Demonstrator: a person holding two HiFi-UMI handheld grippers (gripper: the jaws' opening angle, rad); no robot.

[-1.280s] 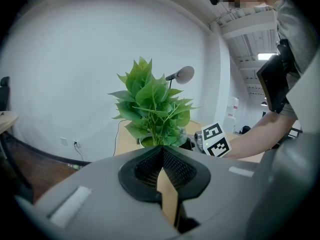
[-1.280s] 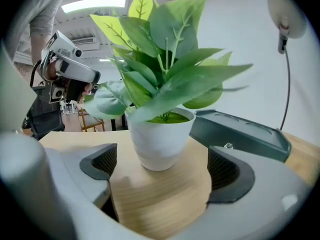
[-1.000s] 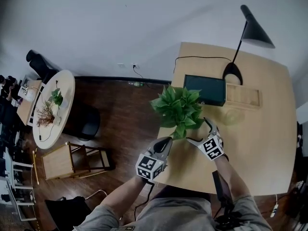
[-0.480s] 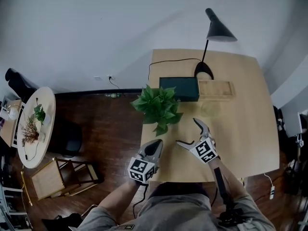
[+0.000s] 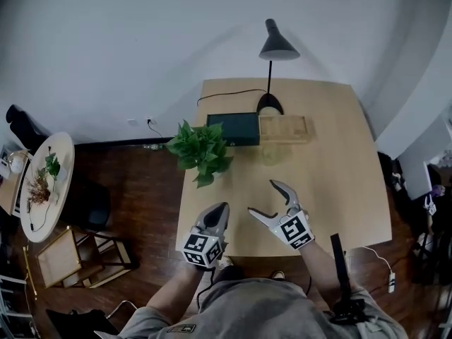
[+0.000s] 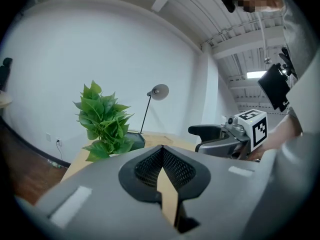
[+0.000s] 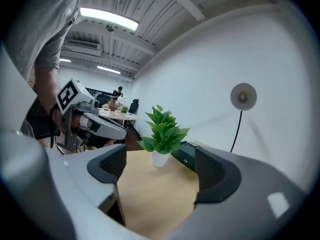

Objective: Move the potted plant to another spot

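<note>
The potted plant [image 5: 200,150] stands upright at the table's [image 5: 332,182] far-left edge, ahead and leftward, nearer my left gripper [image 5: 217,209], its jaws pressed together empty, while my right gripper's [image 5: 263,198] spread jaws are closing on nothing.
</note>
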